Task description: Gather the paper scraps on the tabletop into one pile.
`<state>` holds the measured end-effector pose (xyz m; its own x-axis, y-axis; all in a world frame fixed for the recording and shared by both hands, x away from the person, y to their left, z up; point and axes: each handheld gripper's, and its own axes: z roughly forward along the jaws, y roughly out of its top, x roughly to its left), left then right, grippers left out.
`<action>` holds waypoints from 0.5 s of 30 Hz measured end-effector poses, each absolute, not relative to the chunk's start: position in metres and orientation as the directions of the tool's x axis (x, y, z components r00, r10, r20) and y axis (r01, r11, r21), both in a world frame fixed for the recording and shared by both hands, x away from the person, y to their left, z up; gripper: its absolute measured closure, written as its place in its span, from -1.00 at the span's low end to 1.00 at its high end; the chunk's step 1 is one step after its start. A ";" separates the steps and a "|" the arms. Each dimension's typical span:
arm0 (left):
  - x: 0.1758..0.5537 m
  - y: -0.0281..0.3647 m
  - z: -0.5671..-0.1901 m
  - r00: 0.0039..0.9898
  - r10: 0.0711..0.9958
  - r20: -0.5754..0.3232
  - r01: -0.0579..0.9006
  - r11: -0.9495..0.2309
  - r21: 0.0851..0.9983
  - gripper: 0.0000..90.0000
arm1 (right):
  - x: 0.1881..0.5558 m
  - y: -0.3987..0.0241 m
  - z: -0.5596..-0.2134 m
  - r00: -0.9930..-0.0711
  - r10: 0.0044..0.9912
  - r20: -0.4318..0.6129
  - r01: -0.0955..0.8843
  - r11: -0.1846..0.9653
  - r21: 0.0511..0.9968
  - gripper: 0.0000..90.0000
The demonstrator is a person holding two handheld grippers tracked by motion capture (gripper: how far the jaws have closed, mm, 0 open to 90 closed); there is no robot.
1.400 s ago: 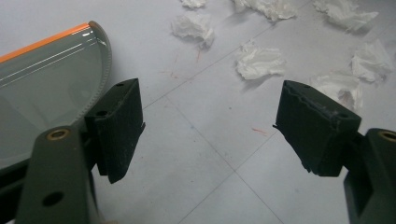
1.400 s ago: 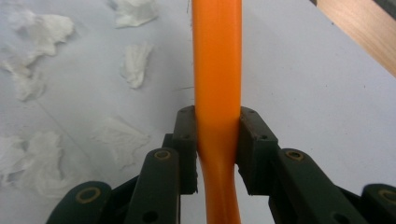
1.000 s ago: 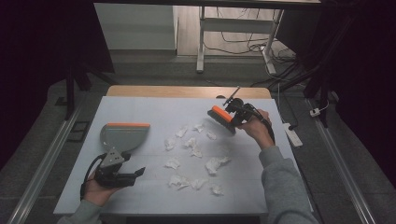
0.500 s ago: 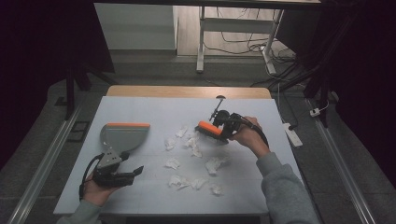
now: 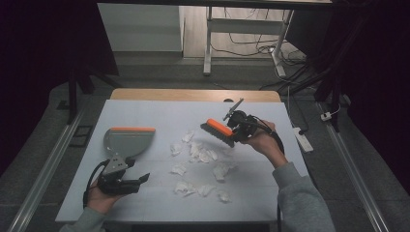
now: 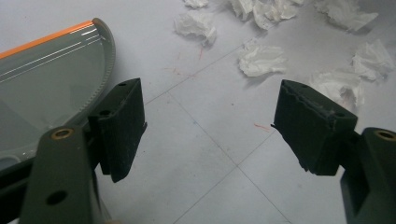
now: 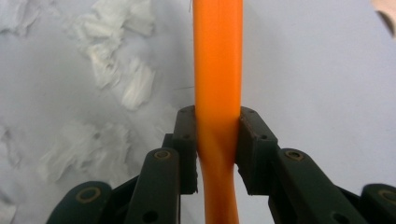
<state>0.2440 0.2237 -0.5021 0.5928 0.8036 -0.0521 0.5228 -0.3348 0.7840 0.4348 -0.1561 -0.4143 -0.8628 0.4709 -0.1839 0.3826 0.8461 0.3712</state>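
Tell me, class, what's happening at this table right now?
A person holds a gripper in each hand. The right gripper is shut on an orange brush, its bristles at the edge of the scattered crumpled paper scraps. The left gripper is open, holding nothing, beside a grey dustpan lying on the white table.

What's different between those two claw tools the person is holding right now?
The right gripper is shut on the orange brush, held up over the paper scraps; the left gripper is open and holds nothing. The right one works mid-table, while the left sits low beside the grey dustpan. Both have black jaws.
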 end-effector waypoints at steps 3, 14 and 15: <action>0.245 0.224 -0.503 0.590 0.805 -0.052 0.525 -0.334 0.783 -0.43 | 0.437 -0.159 -0.410 -0.849 0.497 -0.178 0.386 0.814 0.434 0.57; 0.245 0.223 -0.503 0.592 0.804 -0.050 0.527 -0.340 0.779 -0.43 | 0.455 -0.146 -0.408 -0.828 0.529 -0.186 0.392 0.783 0.483 0.57; 0.245 0.223 -0.503 0.591 0.805 -0.050 0.528 -0.339 0.779 -0.43 | 0.458 -0.141 -0.410 -0.834 0.516 -0.195 0.384 0.797 0.466 0.57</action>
<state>0.2450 0.2230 -0.5032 0.5913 0.8049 -0.0501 0.5275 -0.3391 0.7789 0.4583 -0.1406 -0.4100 -0.8339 0.5163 -0.1950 0.3842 0.7968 0.4664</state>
